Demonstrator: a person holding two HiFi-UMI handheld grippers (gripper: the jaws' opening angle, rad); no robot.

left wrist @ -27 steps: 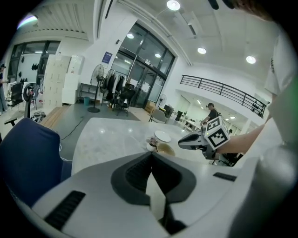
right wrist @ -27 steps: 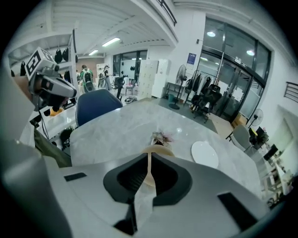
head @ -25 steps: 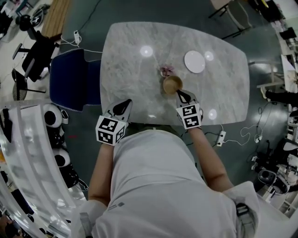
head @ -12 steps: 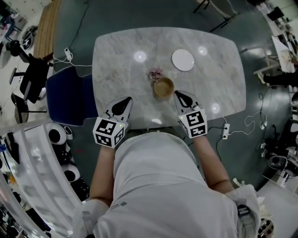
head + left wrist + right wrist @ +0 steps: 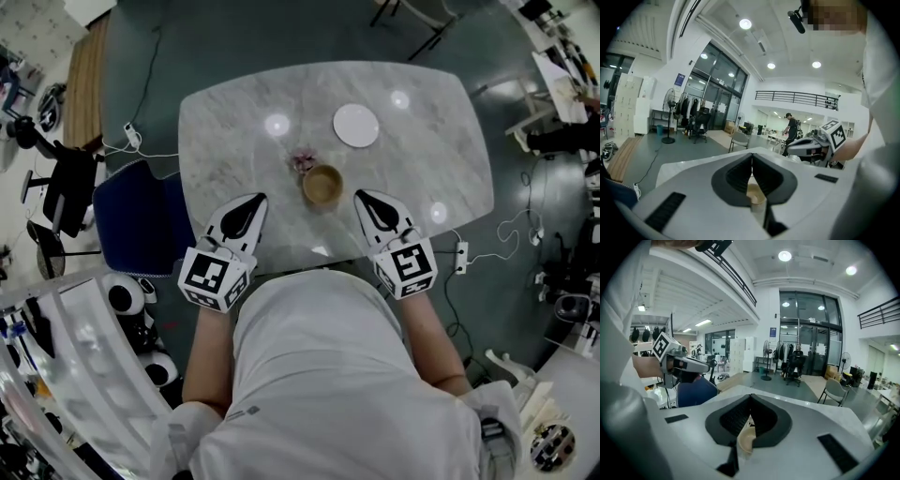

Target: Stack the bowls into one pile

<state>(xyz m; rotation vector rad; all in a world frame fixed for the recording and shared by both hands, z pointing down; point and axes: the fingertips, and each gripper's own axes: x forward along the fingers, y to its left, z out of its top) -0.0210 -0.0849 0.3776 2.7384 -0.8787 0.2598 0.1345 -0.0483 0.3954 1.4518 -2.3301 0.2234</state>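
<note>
A tan wooden bowl [image 5: 322, 185] stands upright near the middle of the marble table [image 5: 422, 159]. A white round dish [image 5: 356, 125] lies beyond it to the right, apart from it. My left gripper [image 5: 255, 199] is near the table's front edge, left of the bowl, jaws shut on nothing. To the bowl's right my right gripper [image 5: 360, 195] is also shut and empty, a short gap away. The bowl [image 5: 754, 193] shows small behind the closed jaws in the left gripper view and likewise, as the bowl [image 5: 746, 439], in the right gripper view.
A small pinkish object [image 5: 302, 161] lies just behind the wooden bowl. A blue chair [image 5: 141, 216] stands at the table's left side. Cables and a power strip [image 5: 458, 255] lie on the floor to the right. A white curved structure [image 5: 66, 356] is at lower left.
My right gripper has drawn back from the wooden bowl, which it was right against a second ago. The left gripper has barely shifted. The head view has moved.
</note>
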